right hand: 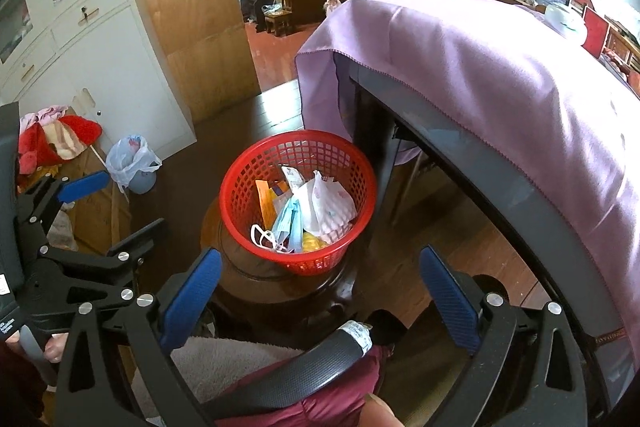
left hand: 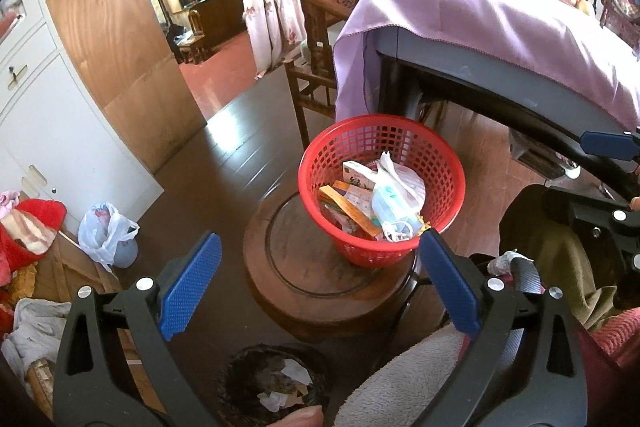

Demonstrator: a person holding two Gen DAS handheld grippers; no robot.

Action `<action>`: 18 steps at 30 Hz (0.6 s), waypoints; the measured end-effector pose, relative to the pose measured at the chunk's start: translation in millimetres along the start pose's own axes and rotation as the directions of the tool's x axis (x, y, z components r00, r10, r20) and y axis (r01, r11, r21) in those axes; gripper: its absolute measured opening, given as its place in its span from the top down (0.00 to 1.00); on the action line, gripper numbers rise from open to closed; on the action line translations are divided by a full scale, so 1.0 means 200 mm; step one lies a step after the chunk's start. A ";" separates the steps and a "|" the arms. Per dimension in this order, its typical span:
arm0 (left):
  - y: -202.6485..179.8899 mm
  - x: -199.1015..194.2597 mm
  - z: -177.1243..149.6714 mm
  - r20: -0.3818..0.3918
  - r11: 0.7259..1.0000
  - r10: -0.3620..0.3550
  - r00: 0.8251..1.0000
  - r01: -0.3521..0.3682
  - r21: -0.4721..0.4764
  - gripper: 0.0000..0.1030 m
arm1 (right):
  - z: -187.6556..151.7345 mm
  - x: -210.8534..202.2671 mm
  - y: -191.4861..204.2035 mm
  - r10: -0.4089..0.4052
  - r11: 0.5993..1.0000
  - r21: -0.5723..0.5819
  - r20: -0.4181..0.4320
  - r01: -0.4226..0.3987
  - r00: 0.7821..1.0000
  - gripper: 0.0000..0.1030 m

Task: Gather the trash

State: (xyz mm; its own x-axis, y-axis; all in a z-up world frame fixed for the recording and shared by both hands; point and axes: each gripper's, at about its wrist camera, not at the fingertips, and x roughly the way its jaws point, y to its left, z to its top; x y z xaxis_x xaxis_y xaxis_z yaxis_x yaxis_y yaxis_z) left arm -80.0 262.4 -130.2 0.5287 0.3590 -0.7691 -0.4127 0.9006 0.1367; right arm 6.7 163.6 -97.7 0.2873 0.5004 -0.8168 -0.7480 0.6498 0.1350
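Nearby: red basket [left hand: 382, 187] on round stool [left hand: 320, 287] | draped table [left hand: 500, 27] beside | both fingers wide, empty

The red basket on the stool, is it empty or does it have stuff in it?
Partly filled. The red basket holds a face mask, a plastic bag and paper packets, piled below its rim.

— Is daylight reaching the room well?
— Yes, it is flooding in from the far doorway [left hand: 208, 27] and glaring white on the dark floorboards [left hand: 236, 131], while the space under the purple tablecloth [right hand: 480, 67] is sitting in shadow
— Is anything blurring?
— Edges are bowing with fisheye distortion and corners are darkening, but the red basket [right hand: 298, 203] is staying sharp
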 end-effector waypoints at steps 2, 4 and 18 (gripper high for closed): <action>0.00 0.00 0.00 0.002 1.000 0.001 1.000 -0.001 0.002 0.07 | 0.00 0.00 0.00 -0.001 1.000 -0.002 -0.001 0.001 1.000 0.06; 0.00 0.00 0.00 0.001 1.000 0.000 1.000 0.000 0.001 0.07 | 0.00 0.00 0.00 -0.001 1.000 0.001 -0.001 0.001 1.000 0.06; 0.00 0.00 -0.01 -0.004 1.000 0.004 1.000 -0.004 -0.003 0.07 | -0.01 0.01 0.00 0.005 1.000 0.003 -0.015 -0.005 1.000 0.06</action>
State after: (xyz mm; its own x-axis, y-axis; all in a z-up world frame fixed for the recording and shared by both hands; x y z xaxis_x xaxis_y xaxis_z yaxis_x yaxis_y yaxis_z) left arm -81.8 263.0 -132.3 0.5239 0.3620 -0.7710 -0.4170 0.8983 0.1384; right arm 5.5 163.7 -101.5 0.2741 0.4951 -0.8245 -0.7478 0.6488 0.1411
